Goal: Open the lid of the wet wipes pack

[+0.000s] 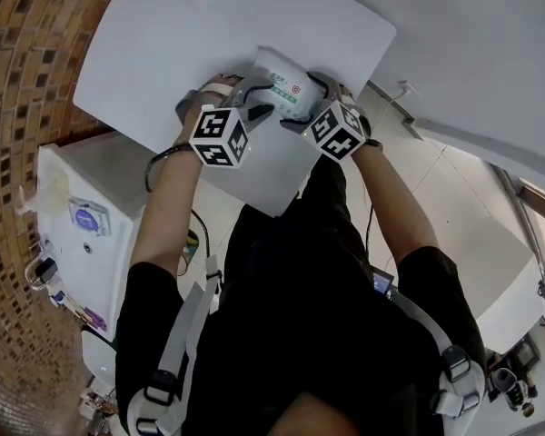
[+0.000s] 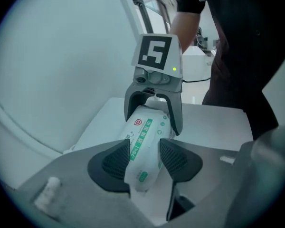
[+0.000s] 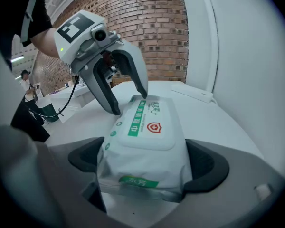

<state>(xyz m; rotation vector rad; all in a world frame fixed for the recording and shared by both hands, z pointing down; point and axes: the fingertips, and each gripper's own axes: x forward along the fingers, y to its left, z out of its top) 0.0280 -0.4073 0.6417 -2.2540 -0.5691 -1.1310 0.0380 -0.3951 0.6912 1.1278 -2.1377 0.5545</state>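
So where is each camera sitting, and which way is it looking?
Head view: on the person's head, looking down at the white table; shows their arms, torso, left gripper and right gripper.
Left gripper view: rides the left gripper, facing along its jaws toward the right gripper; shows the person's arm.
Right gripper view: rides the right gripper, facing back at the left gripper and a brick wall, plus an arm.
Shared: all see the wet wipes pack; the gripper views face each other.
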